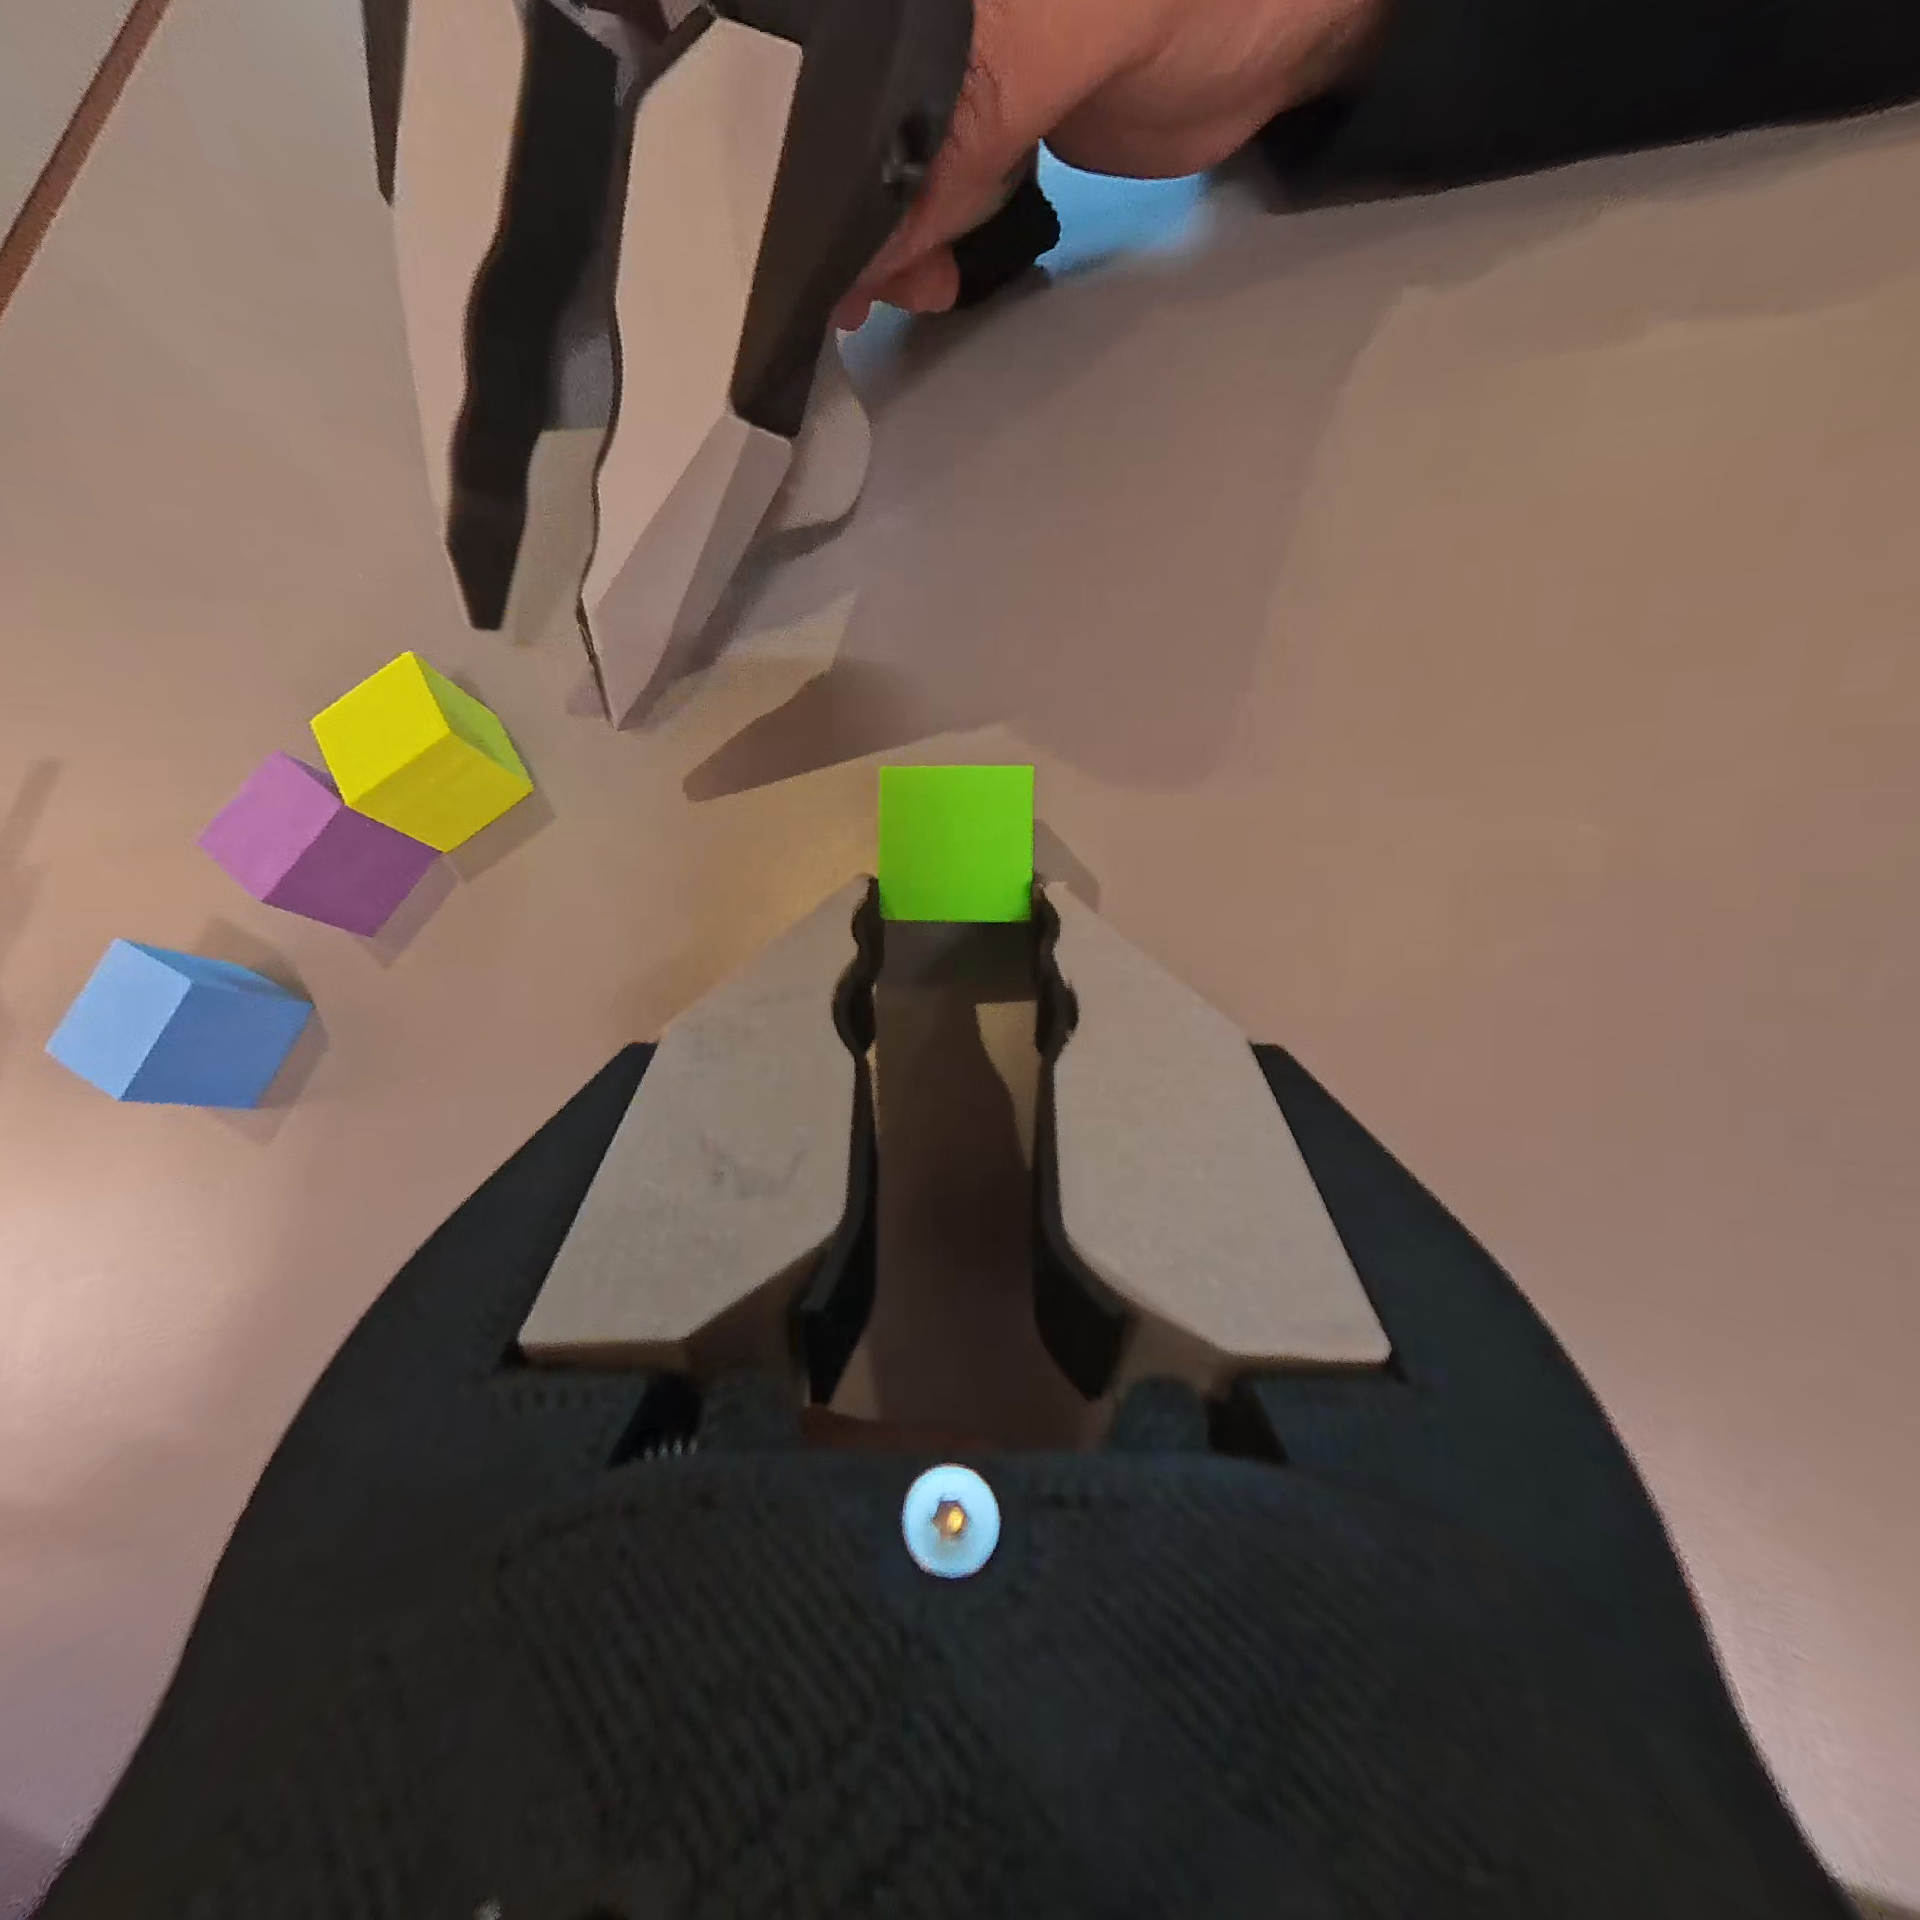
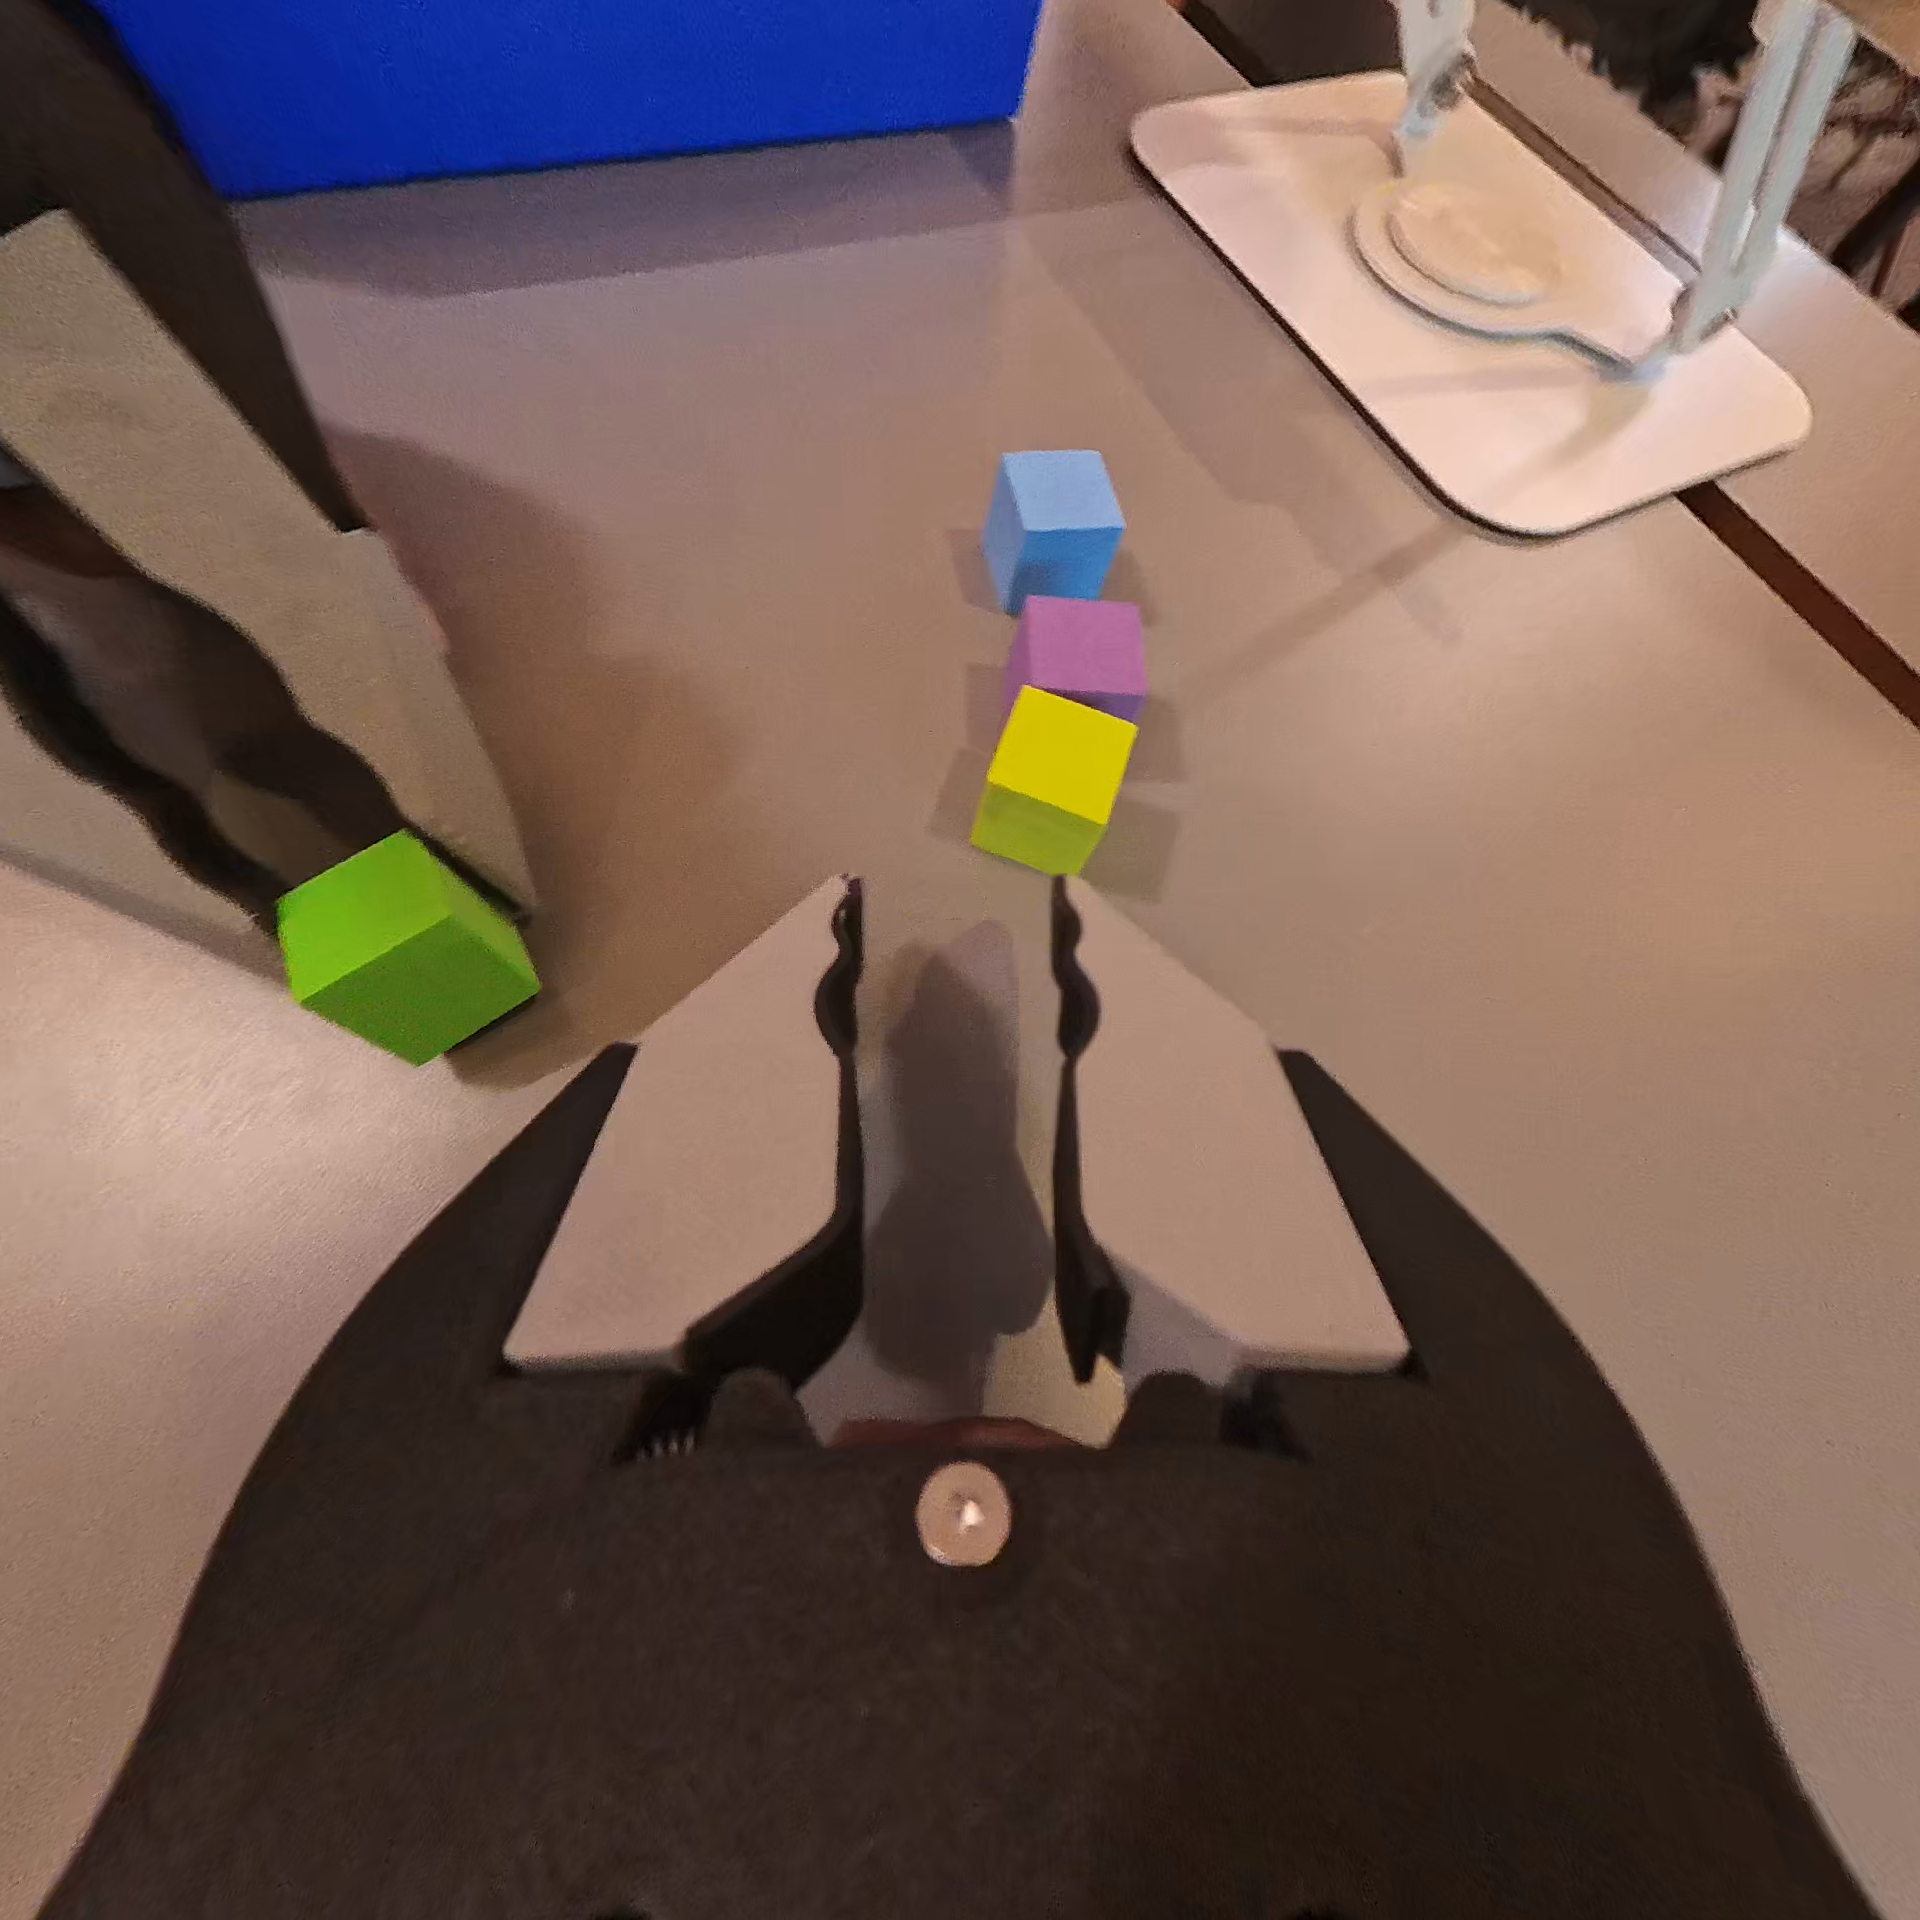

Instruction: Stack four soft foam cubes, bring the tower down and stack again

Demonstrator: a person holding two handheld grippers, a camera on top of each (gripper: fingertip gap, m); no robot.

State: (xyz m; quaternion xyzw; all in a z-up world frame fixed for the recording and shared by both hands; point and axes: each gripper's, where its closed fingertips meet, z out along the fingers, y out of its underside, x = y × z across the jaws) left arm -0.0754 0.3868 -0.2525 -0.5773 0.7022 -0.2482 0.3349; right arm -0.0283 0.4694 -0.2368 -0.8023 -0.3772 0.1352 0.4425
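Observation:
My left gripper (image 1: 956, 902) is shut on a green foam cube (image 1: 956, 842), pinched at its fingertips just above the table. In the right wrist view the green cube (image 2: 405, 945) shows at the left between that gripper's fingers (image 2: 416, 675). A yellow cube (image 2: 1055, 774), a purple cube (image 2: 1081, 649) and a blue cube (image 2: 1055, 520) lie in a row on the table; yellow touches purple, blue stands a little apart. My right gripper (image 2: 956, 894) is open and empty, its tips just short of the yellow cube. It also shows in the left wrist view (image 1: 551, 665), beside the yellow cube (image 1: 416, 748).
A big blue box (image 2: 571, 83) stands at the back of the table. A white base plate with a stand (image 2: 1455, 312) sits at the back right, near the table's edge (image 2: 1818, 613). A person's hand (image 1: 1091, 104) holds the right gripper.

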